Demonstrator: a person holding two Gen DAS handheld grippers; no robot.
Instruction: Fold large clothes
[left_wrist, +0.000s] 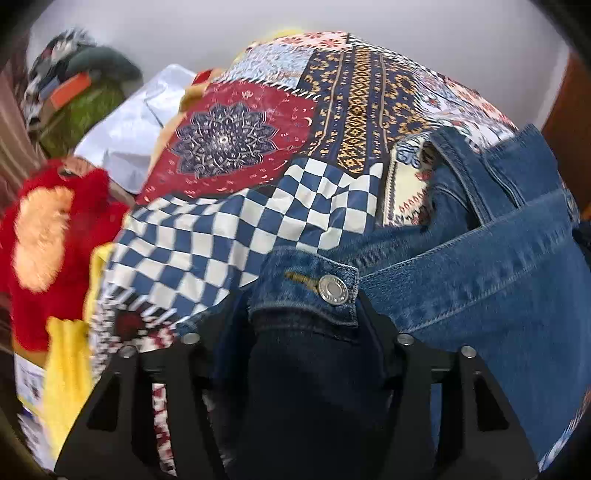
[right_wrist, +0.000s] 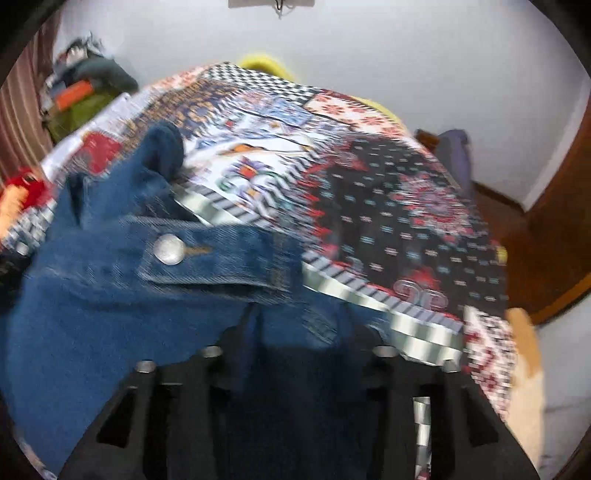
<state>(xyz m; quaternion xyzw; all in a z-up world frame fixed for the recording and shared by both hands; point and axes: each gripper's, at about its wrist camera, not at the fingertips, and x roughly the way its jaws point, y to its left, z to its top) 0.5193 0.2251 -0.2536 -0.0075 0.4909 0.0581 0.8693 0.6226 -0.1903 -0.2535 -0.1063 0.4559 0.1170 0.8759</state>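
Observation:
A blue denim jacket (left_wrist: 480, 280) lies on a patchwork bedspread (left_wrist: 332, 110). My left gripper (left_wrist: 303, 332) is shut on a buttoned cuff of the denim jacket, its metal button (left_wrist: 333, 290) just above the jaws. My right gripper (right_wrist: 295, 332) is shut on the jacket's other denim cuff (right_wrist: 221, 254), whose metal button (right_wrist: 169, 249) shows above the fingers. The denim drapes over both jaws and hides the fingertips. The right wrist view is motion-blurred.
A red and orange plush item (left_wrist: 48, 236) and yellow cloth (left_wrist: 70, 365) sit at the bed's left. A pile of clothes (left_wrist: 81, 85) and a white garment (left_wrist: 136, 129) lie at the back left. Wooden furniture (right_wrist: 561, 229) stands on the right, a white wall (right_wrist: 369, 48) behind.

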